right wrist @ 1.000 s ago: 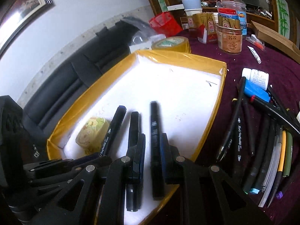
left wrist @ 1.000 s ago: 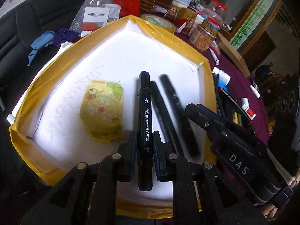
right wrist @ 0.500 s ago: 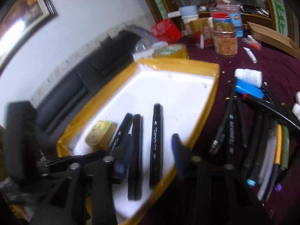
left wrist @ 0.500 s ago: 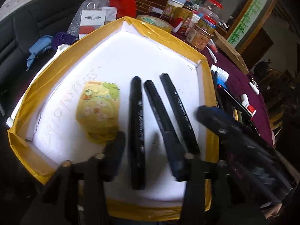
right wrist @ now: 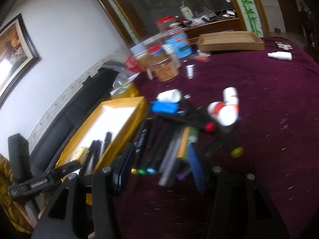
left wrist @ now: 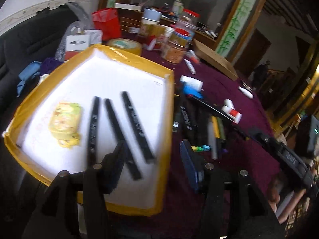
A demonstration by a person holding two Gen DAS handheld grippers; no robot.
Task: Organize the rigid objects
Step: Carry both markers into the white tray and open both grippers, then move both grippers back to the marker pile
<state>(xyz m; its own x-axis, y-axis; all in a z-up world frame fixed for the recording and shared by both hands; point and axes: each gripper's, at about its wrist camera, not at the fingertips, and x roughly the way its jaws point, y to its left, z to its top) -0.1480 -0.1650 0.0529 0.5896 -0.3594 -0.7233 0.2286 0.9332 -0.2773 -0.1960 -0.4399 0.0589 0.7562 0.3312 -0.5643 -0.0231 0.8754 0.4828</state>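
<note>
Both claws empty, jaws spread wide. Left claw [left wrist: 153, 163] hovers over the near right edge of the yellow-rimmed tray [left wrist: 168, 107]; right claw [right wrist: 159, 167] hangs above the pile of loose pens [right wrist: 165, 145] on the maroon worktop [right wrist: 259, 103].

Three black markers [left wrist: 114, 127] lie roughly side by side on the tray's white floor, fanned a little, next to a small yellow packet [left wrist: 65, 121]. The unsorted pens sit just outside the tray's right rim, heaped and crossing each other (colours show only at the tips; frames blurred).

Judgement: sorting partly done, next pick is likely from the heap.

Risks:
- Pens lie touching and overlapping; closing on one may pinch two, or roll a neighbour away.
- White bottles [right wrist: 225, 107] sit just beyond the heap; a sweep through could knock them.
- Round barrels on cloth may twist in the jaws if gripped off-centre.
- Both claws work close together near the tray rim; they may collide or nudge the tray.
</note>
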